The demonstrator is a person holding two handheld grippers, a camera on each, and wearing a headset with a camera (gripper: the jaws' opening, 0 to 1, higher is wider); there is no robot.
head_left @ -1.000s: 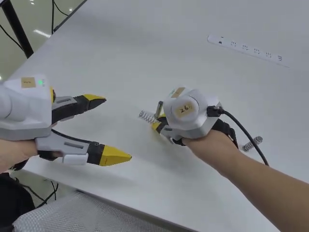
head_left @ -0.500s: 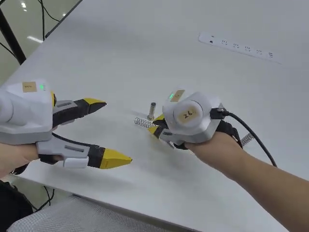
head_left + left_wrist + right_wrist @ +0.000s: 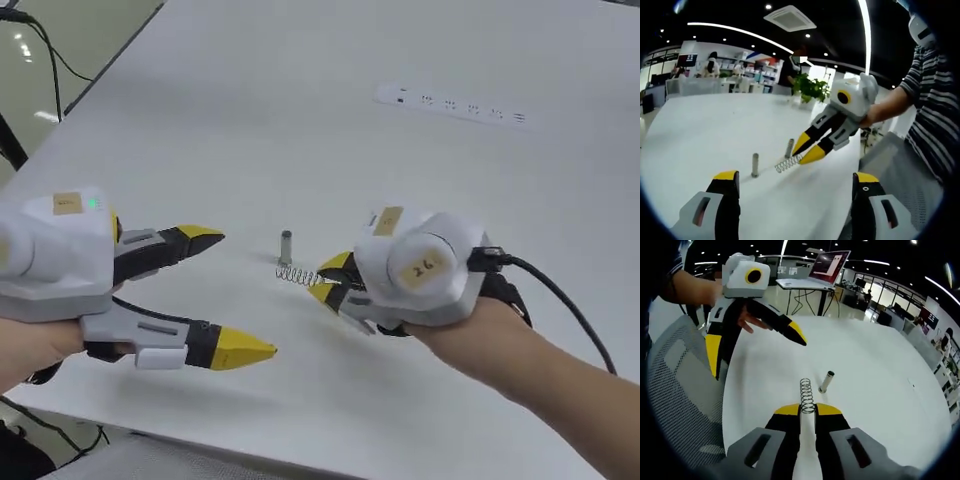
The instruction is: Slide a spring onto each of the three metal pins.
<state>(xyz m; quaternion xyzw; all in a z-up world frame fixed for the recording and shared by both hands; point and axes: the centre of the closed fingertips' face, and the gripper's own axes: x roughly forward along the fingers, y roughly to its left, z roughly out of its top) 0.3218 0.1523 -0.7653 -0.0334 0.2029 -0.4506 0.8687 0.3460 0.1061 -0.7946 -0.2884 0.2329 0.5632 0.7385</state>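
Observation:
My right gripper [image 3: 333,279] is shut on one end of a steel spring [image 3: 295,273], which sticks out level from its yellow tips just above the white table [image 3: 300,130]. A short metal pin [image 3: 286,243] stands upright just beyond the spring's free end. In the right gripper view the spring [image 3: 806,391] points up from my right gripper [image 3: 807,409], with the pin [image 3: 826,381] slightly to its right. My left gripper [image 3: 225,292] hovers open to the left, holding nothing. In the left gripper view, two pins [image 3: 755,165] [image 3: 789,148] flank the spring [image 3: 788,162] beyond my left gripper [image 3: 795,177].
A white power strip [image 3: 450,105] lies at the far side of the table. A black cable [image 3: 570,310] trails from the right gripper. The table's near edge runs just below both grippers, with a grey mesh chair [image 3: 685,390] beyond it.
The right gripper, still holding the spring, has drawn back to the right and nearer, away from the pin. The left gripper has stayed open. The head camera has shifted.

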